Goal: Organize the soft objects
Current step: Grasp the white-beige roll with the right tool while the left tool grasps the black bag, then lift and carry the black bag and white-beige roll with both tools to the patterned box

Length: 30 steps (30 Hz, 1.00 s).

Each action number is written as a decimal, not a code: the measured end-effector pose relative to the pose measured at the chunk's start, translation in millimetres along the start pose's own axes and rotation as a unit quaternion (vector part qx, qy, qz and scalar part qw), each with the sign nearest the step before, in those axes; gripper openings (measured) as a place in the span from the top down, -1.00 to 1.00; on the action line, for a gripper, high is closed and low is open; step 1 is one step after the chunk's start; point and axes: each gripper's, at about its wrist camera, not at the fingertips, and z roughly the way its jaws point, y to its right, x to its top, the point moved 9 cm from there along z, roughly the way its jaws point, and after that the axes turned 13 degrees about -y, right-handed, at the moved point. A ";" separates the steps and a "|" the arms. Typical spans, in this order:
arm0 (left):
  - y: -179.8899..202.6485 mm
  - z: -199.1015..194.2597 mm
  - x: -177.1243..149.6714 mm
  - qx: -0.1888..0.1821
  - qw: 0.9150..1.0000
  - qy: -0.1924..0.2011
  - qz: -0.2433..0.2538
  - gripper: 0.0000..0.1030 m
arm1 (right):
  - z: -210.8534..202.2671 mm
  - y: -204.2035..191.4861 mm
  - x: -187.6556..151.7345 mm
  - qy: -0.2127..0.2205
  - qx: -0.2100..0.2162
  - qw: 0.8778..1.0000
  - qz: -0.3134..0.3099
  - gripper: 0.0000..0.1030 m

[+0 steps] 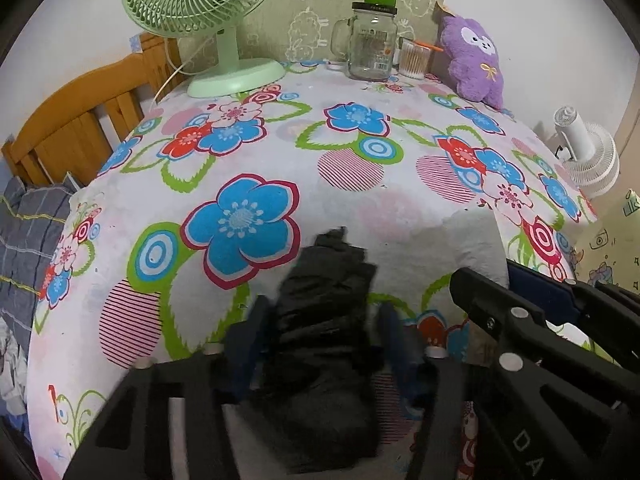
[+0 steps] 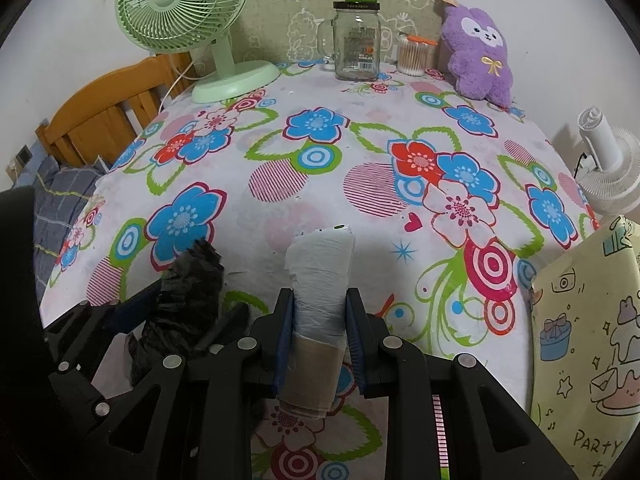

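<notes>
— So, what's on the left?
— Left gripper (image 2: 176,316): fingers closed around a crumpled roll of black plastic bags (image 1: 324,320), low over the floral tabletop (image 1: 360,208).
— And to the right?
— Right gripper (image 2: 320,328): fingers clamping a roll of clear plastic bags (image 2: 320,276) on its cardboard core, beside the black one.

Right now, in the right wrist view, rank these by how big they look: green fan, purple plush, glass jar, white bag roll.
1. green fan
2. white bag roll, though it is nearest the camera
3. purple plush and glass jar look alike, so unranked.
</notes>
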 end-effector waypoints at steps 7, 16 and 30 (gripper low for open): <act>7.0 -4.3 -5.2 -0.011 1.000 -0.003 0.011 0.18 | -1.4 2.9 -4.7 -0.002 0.003 1.000 0.004 0.45; 16.5 -20.8 -10.7 -0.008 1.000 0.012 0.015 0.19 | -15.5 9.3 -13.3 0.009 0.006 1.000 0.011 0.45; 30.1 -59.3 -18.3 -0.002 0.999 0.046 0.020 0.19 | -52.9 14.5 -22.4 0.045 0.011 0.999 0.010 0.45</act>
